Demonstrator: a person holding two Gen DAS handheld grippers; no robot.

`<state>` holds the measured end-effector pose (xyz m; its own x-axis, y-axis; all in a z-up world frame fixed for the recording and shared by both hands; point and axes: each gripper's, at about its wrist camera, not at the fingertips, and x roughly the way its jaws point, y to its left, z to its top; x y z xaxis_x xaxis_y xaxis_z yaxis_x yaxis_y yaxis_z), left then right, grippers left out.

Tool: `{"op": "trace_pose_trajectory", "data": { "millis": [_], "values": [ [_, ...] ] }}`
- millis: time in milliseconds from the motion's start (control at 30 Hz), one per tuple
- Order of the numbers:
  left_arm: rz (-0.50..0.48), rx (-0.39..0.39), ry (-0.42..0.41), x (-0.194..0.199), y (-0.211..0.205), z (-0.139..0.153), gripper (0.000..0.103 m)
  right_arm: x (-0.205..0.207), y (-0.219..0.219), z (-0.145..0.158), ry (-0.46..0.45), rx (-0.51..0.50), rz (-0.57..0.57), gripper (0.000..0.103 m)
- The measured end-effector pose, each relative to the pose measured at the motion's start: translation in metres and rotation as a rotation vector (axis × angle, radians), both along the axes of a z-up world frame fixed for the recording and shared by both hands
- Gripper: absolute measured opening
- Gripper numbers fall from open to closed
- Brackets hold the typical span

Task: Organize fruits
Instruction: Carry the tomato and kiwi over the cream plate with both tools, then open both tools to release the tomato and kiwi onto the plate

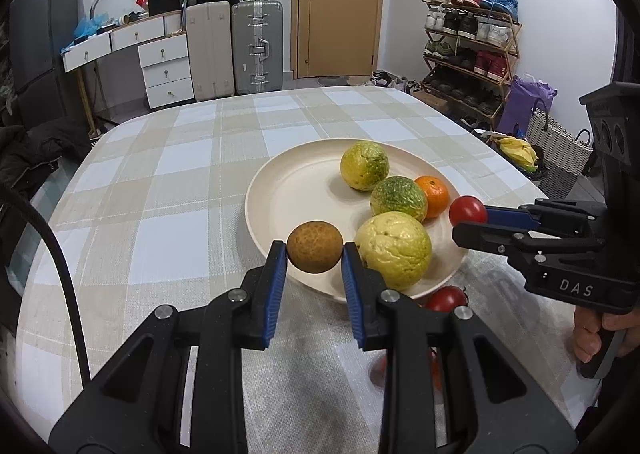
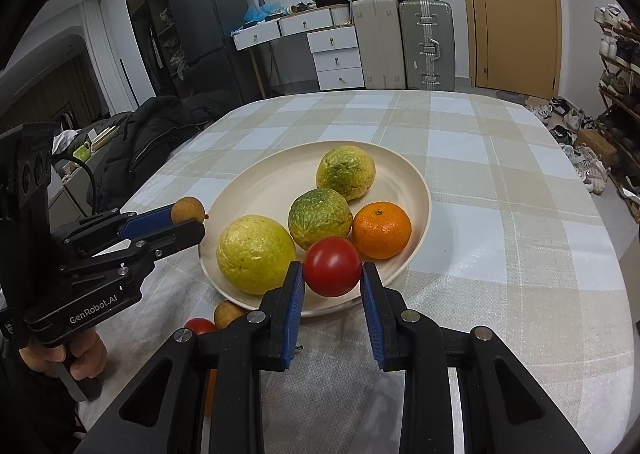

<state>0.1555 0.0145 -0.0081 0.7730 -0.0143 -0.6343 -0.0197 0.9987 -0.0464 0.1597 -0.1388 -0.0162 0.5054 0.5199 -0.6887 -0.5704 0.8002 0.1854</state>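
A cream plate (image 1: 288,189) (image 2: 256,189) on the checked tablecloth holds a yellow citrus (image 1: 394,246) (image 2: 256,254), two green-yellow citrus (image 1: 364,165) (image 1: 398,197) (image 2: 346,171) (image 2: 320,217) and an orange mandarin (image 1: 434,195) (image 2: 382,230). My left gripper (image 1: 315,254) (image 2: 192,219) is shut on a small brown fruit (image 1: 315,241) (image 2: 187,209), held over the plate's near left rim. My right gripper (image 2: 332,278) (image 1: 466,221) is shut on a red tomato (image 2: 332,272) (image 1: 467,210) above the plate's near right rim.
On the cloth in front of the plate lie another tomato (image 1: 446,298) (image 2: 200,326), a brown fruit (image 2: 228,314) and something orange, half hidden under my fingers. A dark jacket (image 2: 152,133) lies left of the table. A shoe rack (image 1: 468,41) stands at the right.
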Motion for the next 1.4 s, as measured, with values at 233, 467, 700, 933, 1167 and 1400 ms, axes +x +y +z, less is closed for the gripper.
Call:
{"op": "trace_pose_trajectory", "data": {
  "millis": [233, 467, 700, 933, 1167, 1400],
  "values": [
    [0.009, -0.004, 0.011, 0.011, 0.001, -0.005, 0.025, 0.004, 0.002, -0.003, 0.005, 0.002, 0.0, 0.029],
    [0.015, 0.001, 0.02, 0.014, 0.0, -0.01, 0.025, 0.005, 0.002, -0.003, 0.006, 0.005, -0.002, 0.029],
    [0.034, 0.006, 0.029, 0.013, 0.002, -0.013, 0.026, 0.004, -0.001, -0.001, -0.002, 0.003, -0.013, 0.039],
    [0.05, 0.025, 0.013, -0.001, 0.004, -0.01, 0.061, -0.002, -0.009, 0.006, -0.029, -0.013, -0.035, 0.075],
    [0.046, 0.007, -0.007, -0.018, 0.002, 0.002, 0.093, -0.01, -0.016, 0.014, -0.04, -0.009, -0.033, 0.102],
    [0.032, 0.048, -0.006, -0.033, -0.012, 0.008, 0.102, -0.017, -0.021, 0.013, -0.047, -0.046, -0.02, 0.103]
  ]
}}
